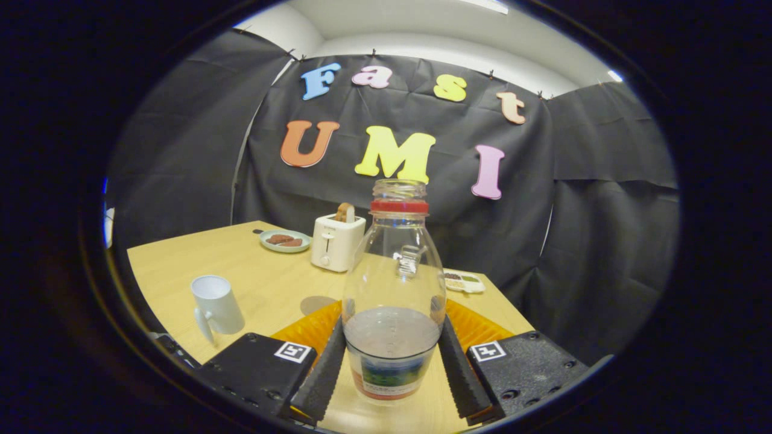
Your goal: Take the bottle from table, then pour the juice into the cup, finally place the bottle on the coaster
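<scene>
A clear bottle (395, 283) with a red neck ring and no cap stands upright between my fingers. Greyish juice fills its lower part, above a coloured label. My gripper (392, 340) is shut on the bottle, one finger pad (325, 367) pressing its left side and the other its right. A white cup (217, 304) with a handle stands on the wooden table (259, 277), to the left of the fingers and a little beyond them. A round brownish coaster (316, 303) lies flat just beyond the left finger, between the cup and the bottle.
Farther back on the table stand a white toaster (336, 241) with bread in its slot and a pale plate (284, 240) with food. A small white tray (464, 281) lies near the table's right edge. Black cloth walls close in behind the table.
</scene>
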Tool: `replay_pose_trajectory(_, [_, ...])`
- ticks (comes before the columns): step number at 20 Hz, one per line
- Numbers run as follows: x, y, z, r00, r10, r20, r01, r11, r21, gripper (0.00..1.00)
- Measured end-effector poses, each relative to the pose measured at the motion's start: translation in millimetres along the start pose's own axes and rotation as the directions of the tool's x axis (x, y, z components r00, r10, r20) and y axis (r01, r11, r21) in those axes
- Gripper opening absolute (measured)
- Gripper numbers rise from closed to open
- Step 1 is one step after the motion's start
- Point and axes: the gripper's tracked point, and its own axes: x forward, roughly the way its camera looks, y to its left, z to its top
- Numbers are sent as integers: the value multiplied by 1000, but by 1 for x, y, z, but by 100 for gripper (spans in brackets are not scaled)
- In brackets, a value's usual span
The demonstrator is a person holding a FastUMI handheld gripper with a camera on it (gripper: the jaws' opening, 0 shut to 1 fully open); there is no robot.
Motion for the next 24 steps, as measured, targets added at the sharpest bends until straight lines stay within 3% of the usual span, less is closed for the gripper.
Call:
replay_pose_trajectory(11, [16, 30, 23, 1000, -13, 4, 14, 969, -245, 81])
replay_pose_trajectory(17, [24, 45, 10, 999, -39, -31, 20, 885, -465, 81])
replay_pose_trajectory(24, [30, 71, 15, 995, -95, -19, 63, 788, -613, 81])
